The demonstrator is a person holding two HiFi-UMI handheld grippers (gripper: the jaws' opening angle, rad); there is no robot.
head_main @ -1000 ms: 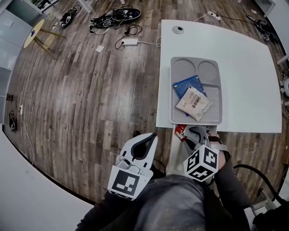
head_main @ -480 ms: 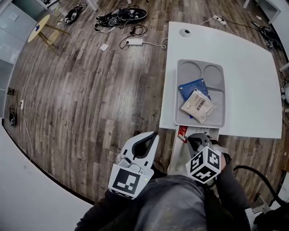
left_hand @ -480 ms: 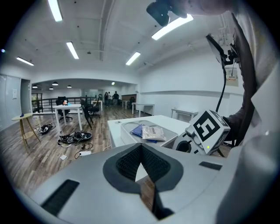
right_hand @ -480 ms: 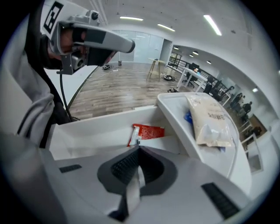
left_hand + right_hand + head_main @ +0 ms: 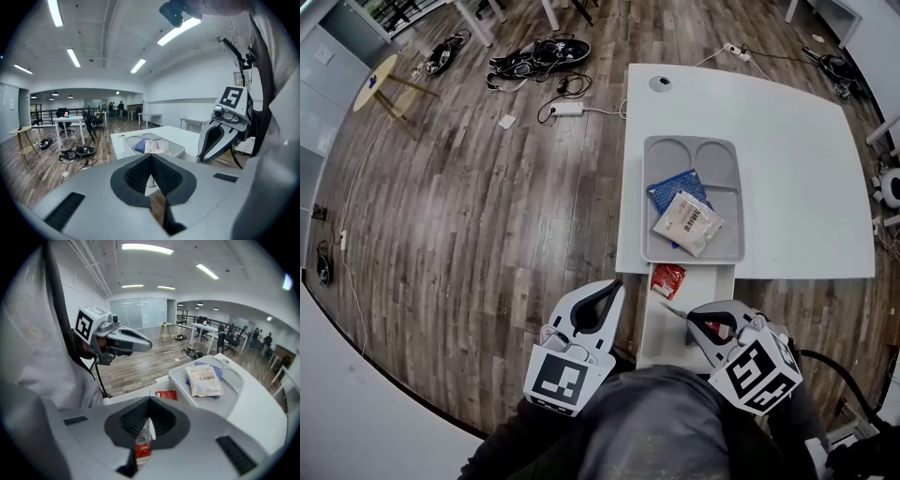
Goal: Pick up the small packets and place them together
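Wood floor [image 5: 469, 206] runs under a big white table [image 5: 787, 141]. On the table sits a gray tray [image 5: 671, 155]. Two packets already lie together in it: a blue packet [image 5: 670, 187] with a white packet [image 5: 686, 223] on top. A red packet [image 5: 667, 279] lies on the low ledge [image 5: 661, 330] just beside the tray. The right gripper [image 5: 149, 405] has its jaws clamped on a red-and-white packet [image 5: 143, 441]. The left gripper [image 5: 607, 289] has its jaws together, with nothing in them. It looks like two packets are done and two are left.

There's a grey tray [image 5: 731, 202], white table [image 5: 806, 187], brown planked floor [image 5: 469, 216], plus a blue packet [image 5: 668, 186], cream packet [image 5: 687, 223] and red packet [image 5: 667, 279].
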